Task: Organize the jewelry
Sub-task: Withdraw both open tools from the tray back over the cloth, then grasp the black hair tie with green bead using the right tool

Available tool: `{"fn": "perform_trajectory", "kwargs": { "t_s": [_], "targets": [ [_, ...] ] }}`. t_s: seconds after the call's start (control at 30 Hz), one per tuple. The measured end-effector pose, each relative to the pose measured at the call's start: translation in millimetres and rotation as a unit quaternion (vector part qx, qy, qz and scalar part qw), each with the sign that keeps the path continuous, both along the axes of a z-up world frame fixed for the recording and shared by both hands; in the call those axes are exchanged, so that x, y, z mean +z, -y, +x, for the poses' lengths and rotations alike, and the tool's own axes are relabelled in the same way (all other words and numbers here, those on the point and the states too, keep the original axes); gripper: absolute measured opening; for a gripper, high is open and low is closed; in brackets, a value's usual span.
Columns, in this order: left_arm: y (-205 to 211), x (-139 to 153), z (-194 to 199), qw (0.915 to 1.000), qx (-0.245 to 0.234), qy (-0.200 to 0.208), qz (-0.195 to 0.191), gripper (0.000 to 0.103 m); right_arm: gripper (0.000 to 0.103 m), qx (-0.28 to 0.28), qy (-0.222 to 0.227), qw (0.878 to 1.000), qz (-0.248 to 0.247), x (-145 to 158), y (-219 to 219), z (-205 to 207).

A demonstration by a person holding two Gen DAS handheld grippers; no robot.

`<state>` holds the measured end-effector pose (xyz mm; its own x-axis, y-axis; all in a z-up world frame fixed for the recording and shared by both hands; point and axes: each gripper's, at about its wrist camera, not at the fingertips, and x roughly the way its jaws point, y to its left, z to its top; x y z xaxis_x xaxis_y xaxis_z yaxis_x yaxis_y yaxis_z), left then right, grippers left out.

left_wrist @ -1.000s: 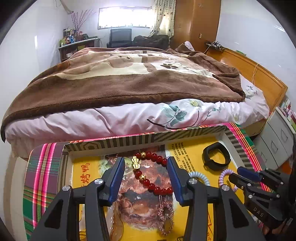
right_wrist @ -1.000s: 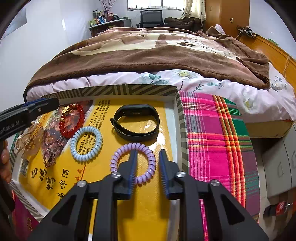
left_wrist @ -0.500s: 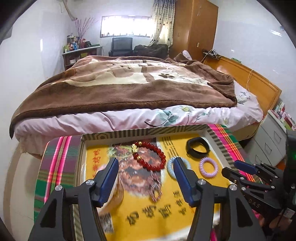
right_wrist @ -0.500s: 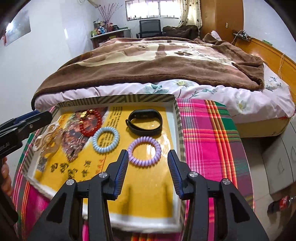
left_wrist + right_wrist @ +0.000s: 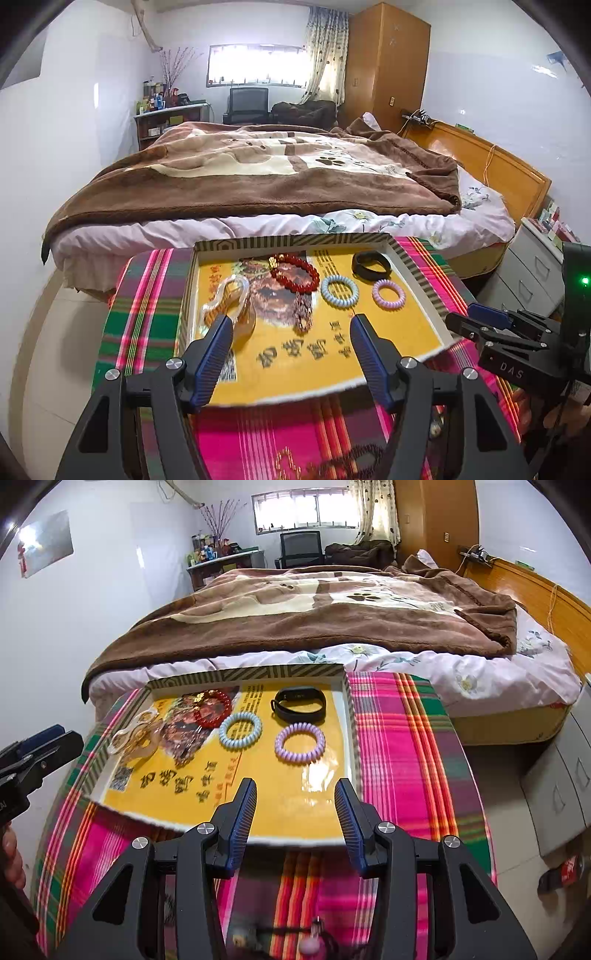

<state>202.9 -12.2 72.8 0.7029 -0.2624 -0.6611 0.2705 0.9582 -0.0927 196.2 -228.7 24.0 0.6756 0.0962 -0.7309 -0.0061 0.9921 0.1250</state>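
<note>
Left wrist view: the left gripper [image 5: 290, 325] is seen with its blue fingers [image 5: 214, 354] spread wide and nothing between them; the jaws have just been opening. A shallow tray [image 5: 295, 242] with a striped rim and a yellow printed floor is laid on a surface covered by a bright plaid cloth [image 5: 144, 317], and the fingertips are held over its near half, clear of every piece. Beyond the fingers, a red bead bracelet [image 5: 294, 272] is found near the far middle of the tray, a pale blue coil ring [image 5: 340, 290] just to its right, a lilac coil ring [image 5: 388, 294] further right, and a black band [image 5: 371, 266] at the far right corner. A clear and amber bangle [image 5: 231, 302] is placed at the left, just beyond the left fingertip, and a small dark chain [image 5: 303, 314] is seen near the middle. At the right edge the right gripper [image 5: 480, 321] is visible.

From the right wrist view, the right gripper [image 5: 295, 794] is shown with its fingers [image 5: 243, 819] parted and empty, the jaws having just been opening. The fingertips are held over the near edge of the tray [image 5: 349, 716], with the lilac coil ring [image 5: 300, 743] lying just beyond the gap, untouched. The black band [image 5: 299, 703] is behind it, the pale blue coil ring [image 5: 240, 731] to its left, and the red bead bracelet [image 5: 212, 712] further left and beyond. A bed with a brown blanket [image 5: 314, 609] is seen behind the surface.
</note>
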Motion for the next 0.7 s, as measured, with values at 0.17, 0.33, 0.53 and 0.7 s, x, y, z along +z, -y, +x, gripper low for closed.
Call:
{"fn": "perform_trajectory", "kwargs": {
  "t_s": [0.17,0.33,0.53,0.7],
  "targets": [
    [-14,-3,-30,1.0,0.001,0.001,-0.007,0.068,0.045,-0.002,0.004,1.0,-0.001,-1,6,-25],
    [-25,-12,-54,0.9999,0.01,-0.002,-0.009,0.069,0.045,-0.006,0.0,1.0,-0.003,-8,14,-46],
    [-39,-24,-80,0.9992,0.017,-0.009,-0.034,0.07,0.046,0.003,-0.006,1.0,-0.008,-21,24,-69],
    [-50,-35,-100,0.9987,0.017,-0.016,-0.045,0.073,0.046,-0.004,-0.015,1.0,0.009,-34,44,-87]
  ]
}}
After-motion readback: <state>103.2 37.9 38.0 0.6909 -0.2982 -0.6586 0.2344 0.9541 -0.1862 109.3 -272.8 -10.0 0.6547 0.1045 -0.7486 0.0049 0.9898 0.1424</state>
